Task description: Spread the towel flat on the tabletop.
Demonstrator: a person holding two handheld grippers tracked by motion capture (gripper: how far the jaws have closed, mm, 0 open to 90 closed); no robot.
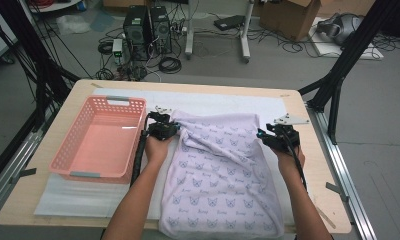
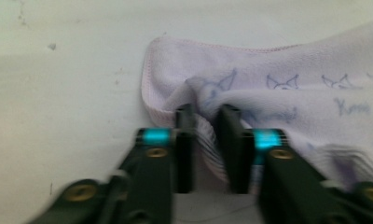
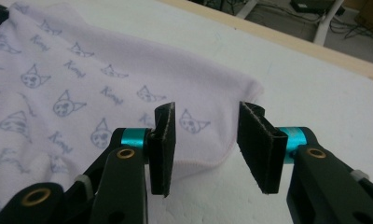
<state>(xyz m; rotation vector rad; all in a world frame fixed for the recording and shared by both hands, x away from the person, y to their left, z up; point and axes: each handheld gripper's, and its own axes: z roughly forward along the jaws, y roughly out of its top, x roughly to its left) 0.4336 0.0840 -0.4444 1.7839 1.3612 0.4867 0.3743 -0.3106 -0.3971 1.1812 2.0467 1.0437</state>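
A pale lilac towel (image 1: 223,170) printed with small cat faces lies spread down the middle of the table on a white sheet. My left gripper (image 1: 173,128) is at its far left corner, where the cloth bunches up. In the left gripper view, a fold of the towel's hem (image 2: 205,135) fills the narrow gap of the left gripper (image 2: 208,140), and both pads touch it. My right gripper (image 1: 264,136) is at the far right corner. In the right gripper view the right gripper (image 3: 205,140) stands open, its jaws apart over the towel's corner (image 3: 231,93) without touching it.
A pink plastic basket (image 1: 63,150), with nothing in it, stands on the table's left side, close to my left hand. The white sheet (image 1: 223,102) covers most of the wooden table (image 1: 315,150). Beyond the far edge are computer cases, cables and black frame posts.
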